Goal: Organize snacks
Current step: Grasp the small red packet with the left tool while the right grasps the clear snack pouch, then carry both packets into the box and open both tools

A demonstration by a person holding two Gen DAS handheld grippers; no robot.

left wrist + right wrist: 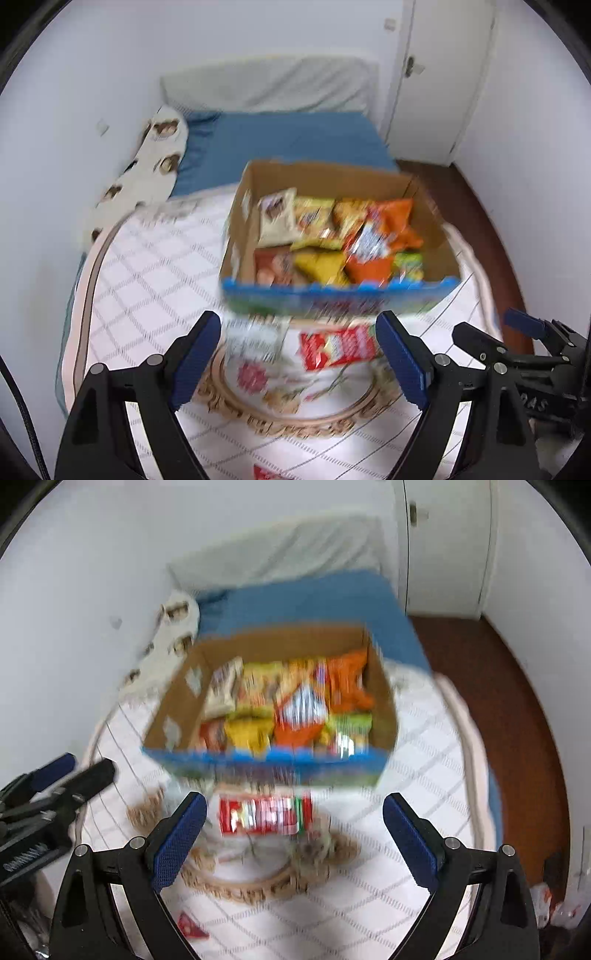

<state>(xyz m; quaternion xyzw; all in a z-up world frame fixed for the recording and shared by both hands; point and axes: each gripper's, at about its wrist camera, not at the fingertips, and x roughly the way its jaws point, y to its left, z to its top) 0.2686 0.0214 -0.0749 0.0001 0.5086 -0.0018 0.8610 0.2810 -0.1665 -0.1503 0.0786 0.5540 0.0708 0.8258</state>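
Note:
A cardboard box (436,240) (173,709) with a blue front edge stands on the white quilted bed, holding several snack packets in orange, yellow, cream and green. A red snack packet (338,347) (264,814) lies on the quilt just in front of the box, and a silvery clear packet (255,336) lies left of it. My left gripper (299,354) hovers open above these two, nothing between its blue pads. My right gripper (295,834) is open too, above the red packet, empty. Both views are blurred.
The bed has a blue sheet (288,136), a grey pillow (269,85) at the wall and a spotted cushion (147,162) at left. A small red packet (192,928) lies near the front. Brown floor (509,701) and a white door (447,546) are on the right.

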